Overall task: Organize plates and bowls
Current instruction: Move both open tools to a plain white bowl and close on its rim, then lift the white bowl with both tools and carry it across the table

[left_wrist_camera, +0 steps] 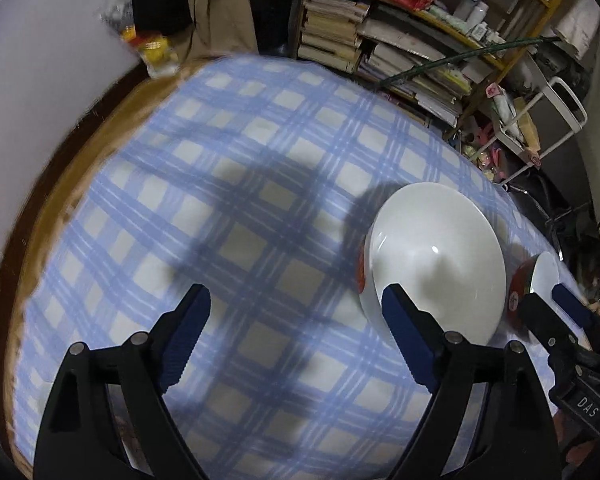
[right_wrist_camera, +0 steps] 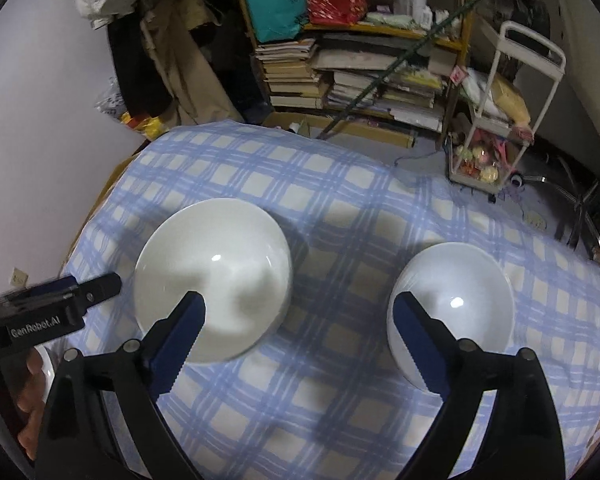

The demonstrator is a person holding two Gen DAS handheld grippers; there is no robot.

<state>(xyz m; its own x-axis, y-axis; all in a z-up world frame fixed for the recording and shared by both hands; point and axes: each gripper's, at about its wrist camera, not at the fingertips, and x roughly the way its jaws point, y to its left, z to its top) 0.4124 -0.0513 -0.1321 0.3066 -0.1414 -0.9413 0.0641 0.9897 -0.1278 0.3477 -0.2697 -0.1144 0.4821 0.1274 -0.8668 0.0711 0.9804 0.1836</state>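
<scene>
Both claws are empty right now. The right gripper [right_wrist_camera: 298, 340] has its jaws spread wide with nothing between them but tablecloth; its fingers frame the gap between the two bowls, and neither pad looks to be pressing on a rim, though each overlaps a bowl in the view. The left gripper [left_wrist_camera: 296, 340] is spread wide too, hanging over bare cloth [left_wrist_camera: 220, 200] with its right finger lying across the near edge of the big bowl [left_wrist_camera: 440, 248], contact hard to call. The small bowl [right_wrist_camera: 456, 304] sits just to the right of the big one, apart from it, both upright on the table. Looks to me like the step is picking a bowl to nest or stack. I'd go for the small one with the right gripper: drop one finger inside the rim and one outside, pinch the wall squarely, lift straight up. Glazed ceramic is slippery, so a shallow bite could let it swing or slide out. Then set it into the big bowl gently, centred.
</scene>
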